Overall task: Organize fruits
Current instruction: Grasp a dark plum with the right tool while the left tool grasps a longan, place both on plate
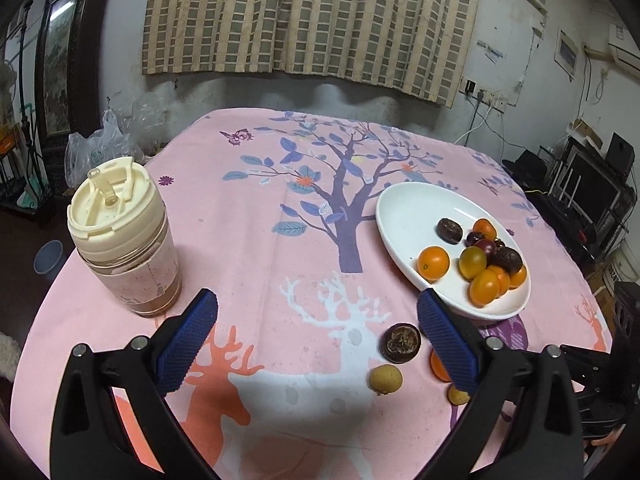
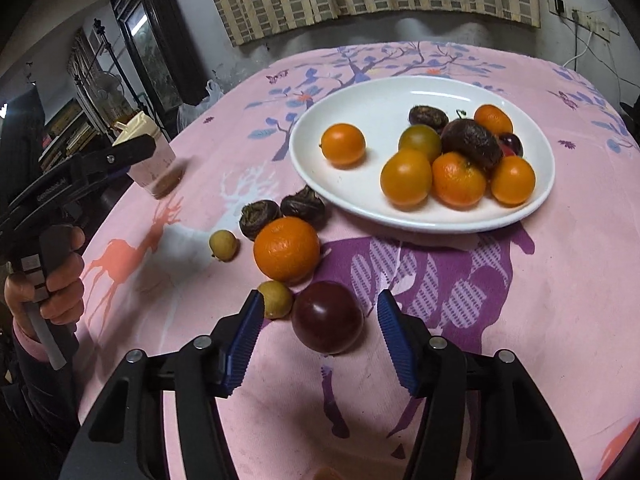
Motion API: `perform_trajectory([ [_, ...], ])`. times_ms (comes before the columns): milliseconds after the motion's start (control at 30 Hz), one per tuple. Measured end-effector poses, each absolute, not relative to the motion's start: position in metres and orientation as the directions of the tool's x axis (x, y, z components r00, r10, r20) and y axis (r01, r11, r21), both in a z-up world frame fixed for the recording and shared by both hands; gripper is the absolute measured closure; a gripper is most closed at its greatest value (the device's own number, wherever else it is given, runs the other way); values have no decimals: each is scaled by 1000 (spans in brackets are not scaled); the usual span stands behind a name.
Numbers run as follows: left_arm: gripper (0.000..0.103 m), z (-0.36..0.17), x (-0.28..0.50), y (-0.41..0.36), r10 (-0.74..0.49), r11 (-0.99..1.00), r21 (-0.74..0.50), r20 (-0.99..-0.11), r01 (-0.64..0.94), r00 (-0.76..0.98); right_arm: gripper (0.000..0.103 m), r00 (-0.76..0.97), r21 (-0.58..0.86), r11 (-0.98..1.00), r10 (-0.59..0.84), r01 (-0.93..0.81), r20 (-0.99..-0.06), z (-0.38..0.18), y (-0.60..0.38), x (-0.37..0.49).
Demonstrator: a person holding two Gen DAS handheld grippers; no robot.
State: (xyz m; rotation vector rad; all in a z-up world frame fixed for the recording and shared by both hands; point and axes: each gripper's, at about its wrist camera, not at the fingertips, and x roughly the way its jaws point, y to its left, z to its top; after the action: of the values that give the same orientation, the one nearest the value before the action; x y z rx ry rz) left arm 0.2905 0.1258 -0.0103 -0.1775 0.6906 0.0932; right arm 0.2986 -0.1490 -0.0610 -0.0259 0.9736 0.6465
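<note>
A white plate holds several orange, dark brown and purple fruits; it also shows in the left wrist view. On the pink cloth before it lie an orange mandarin, two dark brown fruits, two small yellow longans and a dark purple fruit. My right gripper is open, its fingers either side of the purple fruit, not touching. My left gripper is open and empty above the cloth, left of a brown fruit and a longan.
A cream-lidded tumbler stands at the table's left. Plastic bags lie at the far left edge. The round table's edge drops off on the left and right. The hand holding the left gripper shows at the left of the right wrist view.
</note>
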Motion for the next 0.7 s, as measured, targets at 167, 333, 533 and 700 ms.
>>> perform_trajectory([
  [167,5,-12,290,123,27,982,-124,-646,-140,763,64,362,267,819,484,-508,-797,-72,-147,305],
  [333,5,-17,293,122,11,987,-113,-663,-115,748,65,352,315,811,516,-492,-781,-71,-154,306],
  [533,32,-39,296,97,-105,994,-83,-731,65,674,65,411,346,825,533,-446,-740,-57,-172,308],
  [700,46,-60,300,71,-134,987,-51,-778,151,613,65,416,356,829,533,-430,-737,-56,-176,309],
])
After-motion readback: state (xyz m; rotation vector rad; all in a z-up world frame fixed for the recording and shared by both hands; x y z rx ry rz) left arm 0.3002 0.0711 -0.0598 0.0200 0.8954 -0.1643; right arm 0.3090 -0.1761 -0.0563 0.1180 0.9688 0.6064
